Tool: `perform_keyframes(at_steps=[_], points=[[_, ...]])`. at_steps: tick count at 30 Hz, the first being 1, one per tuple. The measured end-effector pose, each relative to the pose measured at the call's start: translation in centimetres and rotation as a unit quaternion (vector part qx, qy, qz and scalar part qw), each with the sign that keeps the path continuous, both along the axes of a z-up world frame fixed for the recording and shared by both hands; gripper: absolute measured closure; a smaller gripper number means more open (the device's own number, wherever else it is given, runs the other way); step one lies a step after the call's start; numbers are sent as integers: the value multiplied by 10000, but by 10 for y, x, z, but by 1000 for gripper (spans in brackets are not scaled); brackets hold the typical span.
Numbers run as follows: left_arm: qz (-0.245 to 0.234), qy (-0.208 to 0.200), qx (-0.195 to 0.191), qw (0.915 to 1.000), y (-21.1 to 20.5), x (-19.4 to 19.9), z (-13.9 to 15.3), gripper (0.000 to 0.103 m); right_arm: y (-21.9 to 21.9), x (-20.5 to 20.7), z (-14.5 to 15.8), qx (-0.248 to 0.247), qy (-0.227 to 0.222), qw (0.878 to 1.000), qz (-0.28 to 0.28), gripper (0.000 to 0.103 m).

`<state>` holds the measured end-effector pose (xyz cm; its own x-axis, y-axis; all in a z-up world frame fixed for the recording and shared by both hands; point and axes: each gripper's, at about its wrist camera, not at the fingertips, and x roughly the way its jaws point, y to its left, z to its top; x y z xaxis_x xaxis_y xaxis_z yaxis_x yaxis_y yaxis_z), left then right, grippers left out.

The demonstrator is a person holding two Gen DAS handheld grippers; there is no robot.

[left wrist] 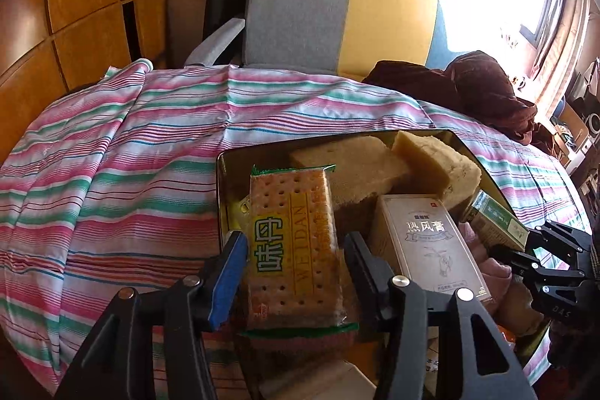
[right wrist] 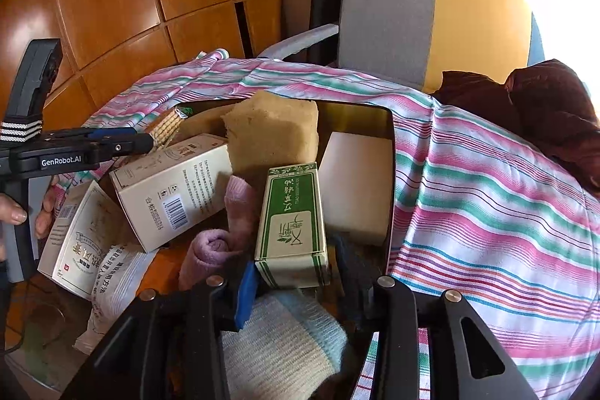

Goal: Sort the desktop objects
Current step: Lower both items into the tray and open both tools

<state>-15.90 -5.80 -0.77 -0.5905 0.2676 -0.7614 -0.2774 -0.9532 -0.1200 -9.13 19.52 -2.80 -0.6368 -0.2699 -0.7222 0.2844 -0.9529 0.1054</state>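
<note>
Most things sit piled in the tray (right wrist: 390,152); left gripper (left wrist: 296,250) pinches the crackers (left wrist: 292,250) over it, right gripper (right wrist: 307,282) spread around the green box (right wrist: 292,223). Sorting looks unfinished.

Cracker packet (left wrist: 294,246) upright over tray (left wrist: 221,175); two tan sponges (left wrist: 378,164) at tray's far end; white box (left wrist: 427,242) tilted; green-white box (right wrist: 292,223) beside pink towel (right wrist: 225,231).
</note>
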Motion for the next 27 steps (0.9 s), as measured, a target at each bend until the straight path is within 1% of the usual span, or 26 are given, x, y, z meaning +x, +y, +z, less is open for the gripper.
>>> perform_keyframes(at_steps=[4, 8, 12, 13, 17, 22, 27], points=[[116, 139, 102, 9998, -6, 6, 10, 47, 1, 7, 6, -33, 159, 9999, -26, 60], [267, 346, 266, 9987, -15, 21, 19, 47, 4, 18, 12, -48, 311, 9995, -11, 60], [436, 547, 576, 9959, -33, 49, 25, 47, 4, 28, 17, -27, 436, 9990, 58, 60], [441, 554, 605, 9957, -34, 56, 24, 47, 3, 30, 17, 21, 460, 9989, 76, 64], [442, 554, 685, 9951, -39, 85, 16, 47, -3, 31, 12, 121, 456, 9988, 100, 71], [407, 545, 789, 9946, -42, 118, 5, 47, -7, 30, 6, 162, 405, 9990, 87, 72], [182, 569, 839, 9947, -23, 120, -2, 46, -9, 30, 4, 206, 428, 9989, 55, 72]])
